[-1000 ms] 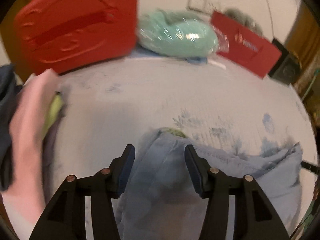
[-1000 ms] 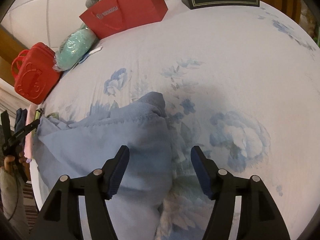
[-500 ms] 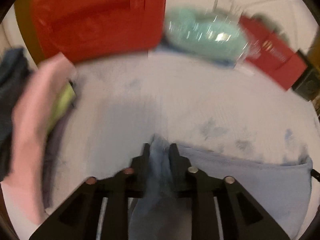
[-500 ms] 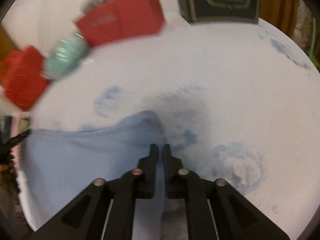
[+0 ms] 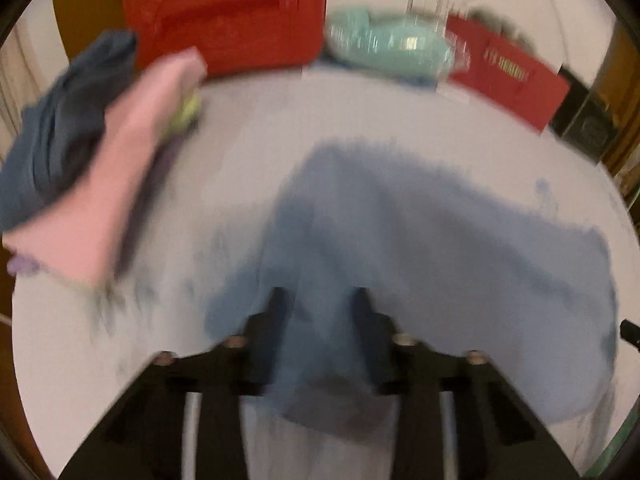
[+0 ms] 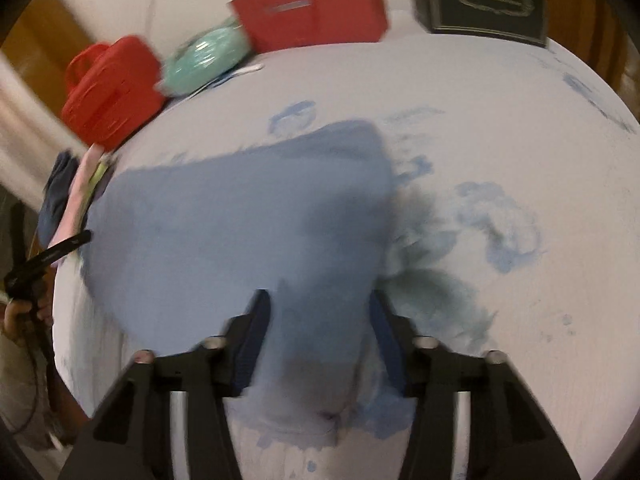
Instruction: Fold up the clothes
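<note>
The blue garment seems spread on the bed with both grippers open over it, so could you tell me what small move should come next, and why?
Probably draw both grippers back and pick new grip points. The left gripper and right gripper stand open astride the blue garment, which lies on the floral sheet, apparently released.

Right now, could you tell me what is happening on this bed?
A person is folding clothes with two handheld grippers. The left gripper and the right gripper both hang over a light blue garment spread on the floral bed sheet, fingers apart with cloth between them, not clamped. A pile of other clothes sits at the bed's left edge, and red bags line the far side. Both views are motion-blurred.
</note>
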Demonstrator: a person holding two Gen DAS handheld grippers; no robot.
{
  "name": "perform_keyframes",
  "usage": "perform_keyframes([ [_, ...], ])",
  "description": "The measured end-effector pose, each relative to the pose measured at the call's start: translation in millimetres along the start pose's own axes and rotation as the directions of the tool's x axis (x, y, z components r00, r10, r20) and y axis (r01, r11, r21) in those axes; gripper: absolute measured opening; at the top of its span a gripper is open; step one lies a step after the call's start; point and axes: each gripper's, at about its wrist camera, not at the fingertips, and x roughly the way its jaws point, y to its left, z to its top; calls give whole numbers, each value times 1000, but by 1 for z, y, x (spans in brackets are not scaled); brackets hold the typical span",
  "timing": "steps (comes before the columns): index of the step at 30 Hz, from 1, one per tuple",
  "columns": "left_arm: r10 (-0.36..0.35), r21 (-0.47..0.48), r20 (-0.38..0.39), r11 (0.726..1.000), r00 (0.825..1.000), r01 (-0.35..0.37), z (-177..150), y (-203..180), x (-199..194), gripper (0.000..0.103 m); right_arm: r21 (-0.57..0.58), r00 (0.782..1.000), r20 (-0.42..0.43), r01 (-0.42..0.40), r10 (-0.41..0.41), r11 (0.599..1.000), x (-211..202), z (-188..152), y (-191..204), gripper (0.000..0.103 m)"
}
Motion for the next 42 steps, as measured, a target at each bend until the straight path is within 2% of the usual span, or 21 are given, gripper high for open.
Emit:
perform_keyframes([
  [1, 17, 1, -5, 1000, 1000, -17, -5, -1, 4, 25, -14, 1000, -26, 9, -9, 1000, 5, -4, -2, 3],
  [2, 31, -4, -3, 1000, 1000, -31, -6, -1, 5, 26, -28, 998, -52, 18, -19, 999, 10, -8, -3, 0],
  [4, 56, -20, 0, 998, 998, -56, -6, -1, 7, 33, -56, 994, -104, 34, -40, 998, 20, -17, -6, 0],
  [5, 67, -33, 0, 997, 998, -67, -7, 0, 6, 41, -69, 990, -128, 42, -51, 997, 23, -21, -8, 0],
  [8, 78, -136, 4, 988, 997, -76, -10, 8, -10, 43, -53, 986, -144, 81, -88, 995, 9, -16, -27, 0],
  [11, 83, -199, 54, 978, 995, -70, -19, -3, -37, 43, -94, 998, -59, -14, 8, 995, -17, 4, -29, 1],
  [14, 48, -243, 79, 970, 996, -27, -33, -34, -55, 44, -202, 996, -44, -84, 76, 976, -16, 36, -23, 3],
  [17, 53, -298, 78, 954, 996, -27, -46, -87, -52, 44, -305, 988, -80, -152, 133, 940, 1, 61, -17, 3],
  [19, 58, -337, 77, 941, 995, -29, -55, -123, -50, 44, -398, 978, -124, -202, 165, 895, 18, 77, -13, 3],
  [21, 67, -390, 73, 920, 995, -33, -66, -161, -48, 44, -502, 964, -179, -260, 195, 825, 33, 86, -10, 3],
  [23, 77, -461, 63, 886, 995, -39, -80, -198, -47, 44, -599, 939, -257, -340, 228, 725, 46, 89, -5, 3],
  [26, 139, -525, 40, 846, 990, -97, -90, -250, -49, 44, -695, 886, -372, -463, 275, 550, 57, 86, 3, 3],
  [29, 153, -544, -22, 827, 988, -140, -91, -290, -39, 45, -739, 860, -436, -510, 264, 440, 66, 81, 11, 3],
  [30, 172, -538, -51, 825, 984, -172, -92, -299, -35, 45, -749, 858, -449, -513, 247, 419, 71, 81, 11, 3],
  [32, 210, -523, -110, 819, 972, -236, -95, -315, -25, 45, -748, 854, -469, -520, 226, 412, 81, 89, 2, 1],
  [33, 236, -521, -119, 812, 964, -263, -98, -320, -25, 49, -746, 851, -479, -525, 218, 410, 86, 94, -3, 0],
  [35, 279, -535, -118, 791, 953, -297, -104, -324, -27, 56, -730, 849, -480, -527, 223, 435, 91, 110, -13, 0],
  [38, 272, -629, -125, 722, 954, -288, -113, -322, -38, 58, -739, 849, -474, -527, 233, 419, 85, 120, -26, 0],
  [40, 276, -687, -99, 676, 956, -266, -120, -328, -51, 58, -751, 840, -473, -542, 265, 377, 74, 121, -34, 4],
  [41, 279, -709, -77, 660, 957, -249, -123, -334, -57, 58, -756, 835, -474, -549, 282, 356, 68, 122, -38, 9],
  [42, 287, -722, -58, 650, 956, -239, -125, -341, -61, 58, -760, 826, -478, -560, 299, 331, 63, 124, -40, 21],
])
